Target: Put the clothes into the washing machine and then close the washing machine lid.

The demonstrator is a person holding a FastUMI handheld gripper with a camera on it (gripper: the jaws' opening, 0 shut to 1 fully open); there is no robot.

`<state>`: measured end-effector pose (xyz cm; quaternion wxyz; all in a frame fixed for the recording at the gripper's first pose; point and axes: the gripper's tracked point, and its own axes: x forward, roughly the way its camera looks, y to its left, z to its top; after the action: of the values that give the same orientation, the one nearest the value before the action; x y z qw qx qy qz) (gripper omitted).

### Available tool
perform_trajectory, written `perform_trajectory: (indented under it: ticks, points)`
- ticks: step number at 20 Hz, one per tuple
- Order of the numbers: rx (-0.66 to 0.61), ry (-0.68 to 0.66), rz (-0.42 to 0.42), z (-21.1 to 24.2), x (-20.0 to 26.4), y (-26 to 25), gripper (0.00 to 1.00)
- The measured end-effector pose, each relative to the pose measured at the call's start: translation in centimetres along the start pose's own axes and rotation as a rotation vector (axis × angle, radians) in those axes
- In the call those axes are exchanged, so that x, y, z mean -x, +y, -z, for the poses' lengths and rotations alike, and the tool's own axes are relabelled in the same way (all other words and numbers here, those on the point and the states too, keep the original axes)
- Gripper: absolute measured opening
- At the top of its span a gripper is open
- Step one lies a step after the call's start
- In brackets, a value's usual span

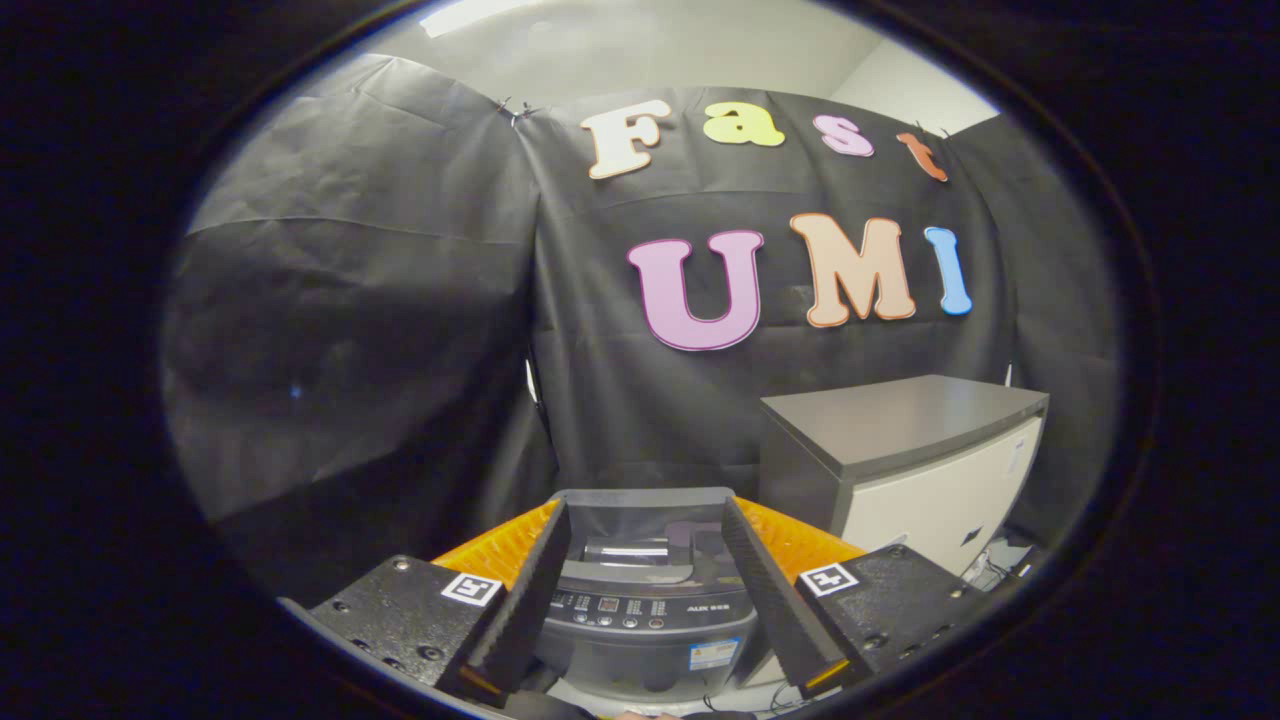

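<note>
Black cloth hangs as the booth wall [380, 330] behind everything, with a strip of pale ceiling [640, 40] above it. Your hand-held gripper [645, 520] is spread wide with nothing held; its two fingers [535, 590] frame the washing machine [645, 640], which sits low, between and just ahead of them. You are looking down on the machine's top: a dark lid [640, 515] toward the wall, lying flat as far as can be told, and a control panel [640, 605] with a row of small buttons on the near edge. Whether the lid is fully shut cannot be told from this angle. A sticker [713, 653] sits on the machine's front face. To the right of the machine, near it, stands a cabinet [930, 490] with a grey top and pale front. Some cables [990, 570] lie low beside the cabinet's right side.
</note>
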<state>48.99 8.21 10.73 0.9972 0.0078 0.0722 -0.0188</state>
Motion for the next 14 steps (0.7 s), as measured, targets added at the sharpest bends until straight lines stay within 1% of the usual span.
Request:
perform_trajectory:
  ticks: [3, 10, 14]
  points:
    - [0.011, -0.037, 0.021, -0.5, 1.4, -0.5, 0.93]
    - [-0.026, -0.055, 0.017, 0.1, 5.2, -0.9, 0.93]
    - [-0.011, -0.086, 0.025, 0.1, 6.7, -1.2, 0.93]
